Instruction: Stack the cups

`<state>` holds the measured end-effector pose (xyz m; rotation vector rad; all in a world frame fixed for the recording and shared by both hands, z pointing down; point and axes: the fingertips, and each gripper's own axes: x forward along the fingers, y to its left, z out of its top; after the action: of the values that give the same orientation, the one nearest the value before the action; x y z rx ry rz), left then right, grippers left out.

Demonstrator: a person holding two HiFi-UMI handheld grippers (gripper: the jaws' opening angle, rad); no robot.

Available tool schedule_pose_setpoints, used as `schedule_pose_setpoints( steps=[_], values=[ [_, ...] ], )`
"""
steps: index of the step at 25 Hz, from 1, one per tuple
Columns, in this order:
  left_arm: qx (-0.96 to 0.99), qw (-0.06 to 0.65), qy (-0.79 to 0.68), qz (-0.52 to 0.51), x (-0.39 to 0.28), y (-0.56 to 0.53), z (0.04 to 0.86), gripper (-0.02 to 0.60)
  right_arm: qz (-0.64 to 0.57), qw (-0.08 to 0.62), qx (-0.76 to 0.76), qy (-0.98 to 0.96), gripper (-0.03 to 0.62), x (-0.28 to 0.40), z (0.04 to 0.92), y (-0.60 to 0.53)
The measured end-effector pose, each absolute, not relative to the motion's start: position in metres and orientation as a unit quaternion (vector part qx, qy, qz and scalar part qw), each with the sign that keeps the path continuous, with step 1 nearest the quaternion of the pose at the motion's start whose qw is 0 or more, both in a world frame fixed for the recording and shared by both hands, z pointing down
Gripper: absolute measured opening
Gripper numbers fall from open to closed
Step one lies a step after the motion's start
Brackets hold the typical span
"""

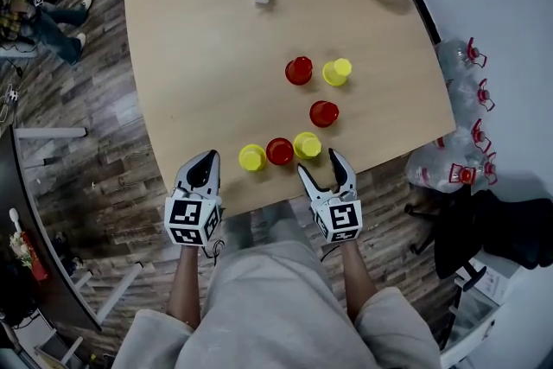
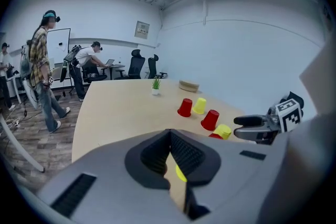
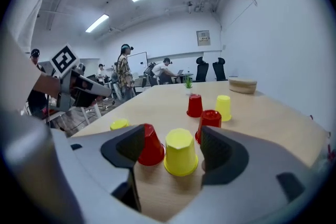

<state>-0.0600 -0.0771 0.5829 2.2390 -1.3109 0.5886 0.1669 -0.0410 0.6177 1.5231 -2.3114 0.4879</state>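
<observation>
Closest to you, the right tongs (image 1: 320,164) stand apart at the near edge of the surface (image 1: 199,39) and pinch nothing. The near-right yellow cup (image 3: 180,152) sits mouth-down just beyond the tips, framed between the two jaws. A red cup (image 3: 151,147) stands just beside it on the left. Your left tongs (image 1: 205,162) are closed together on nothing, close to the left-hand yellow cup (image 1: 252,157) of that same near row. The far cups (image 1: 324,113) stand farther out, right of centre. Expect these cups to be very light, thin-walled and springy, with smooth sides that may slip or buckle under a hard squeeze. Take the near-right yellow cup across its side wall, up toward the closed end where it should be stiffest. Squeeze gently, and keep the left jaw clear of the red neighbour.
</observation>
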Motion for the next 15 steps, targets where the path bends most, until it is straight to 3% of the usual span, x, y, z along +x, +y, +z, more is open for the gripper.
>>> schedule_pose_setpoints(
  steps=[6, 15],
  values=[
    [0.821, 0.228, -0.482, 0.204, -0.058, -0.083, 0.570, 0.011, 0.135, 0.124, 0.557, -0.810, 0.318, 0.173, 0.569, -0.068],
    [0.821, 0.213, -0.495, 0.189, -0.058, -0.088, 0.549, 0.011, 0.132, 0.144, 0.569, -0.799, 0.313, 0.211, 0.585, -0.116]
  ],
)
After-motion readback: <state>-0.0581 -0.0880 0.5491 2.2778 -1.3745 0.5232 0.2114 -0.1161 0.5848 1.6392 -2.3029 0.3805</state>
